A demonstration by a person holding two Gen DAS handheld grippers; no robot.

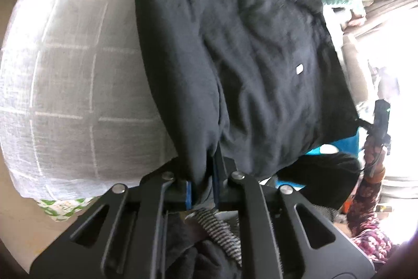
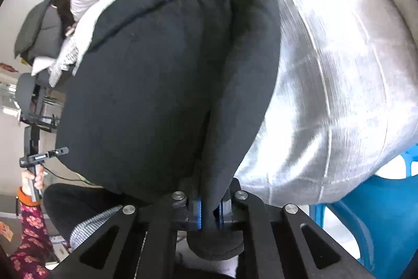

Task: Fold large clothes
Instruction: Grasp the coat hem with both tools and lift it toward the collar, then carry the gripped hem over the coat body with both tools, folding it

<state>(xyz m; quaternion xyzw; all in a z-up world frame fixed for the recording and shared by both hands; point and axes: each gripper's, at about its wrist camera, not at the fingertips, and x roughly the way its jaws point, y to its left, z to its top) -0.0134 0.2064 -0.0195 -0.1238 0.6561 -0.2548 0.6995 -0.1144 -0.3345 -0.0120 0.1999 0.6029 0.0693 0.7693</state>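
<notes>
A large black garment (image 1: 250,54) lies spread over a surface covered by a grey checked cloth (image 1: 68,85). It has a small white tag (image 1: 299,69). My left gripper (image 1: 202,191) is shut on a folded edge of the garment at its near side. The same black garment (image 2: 156,80) fills the right wrist view, and my right gripper (image 2: 210,213) is shut on another bunched near edge of it. Each gripper also shows small in the other's view, held in a hand: the right gripper (image 1: 380,119) and the left gripper (image 2: 43,156).
The grey checked cloth (image 2: 339,96) extends beside the garment. A blue plastic chair (image 2: 378,213) stands at the right. A pile of grey and white clothes (image 2: 47,43) lies at the far left. The person's floral sleeve (image 1: 365,213) is at the right.
</notes>
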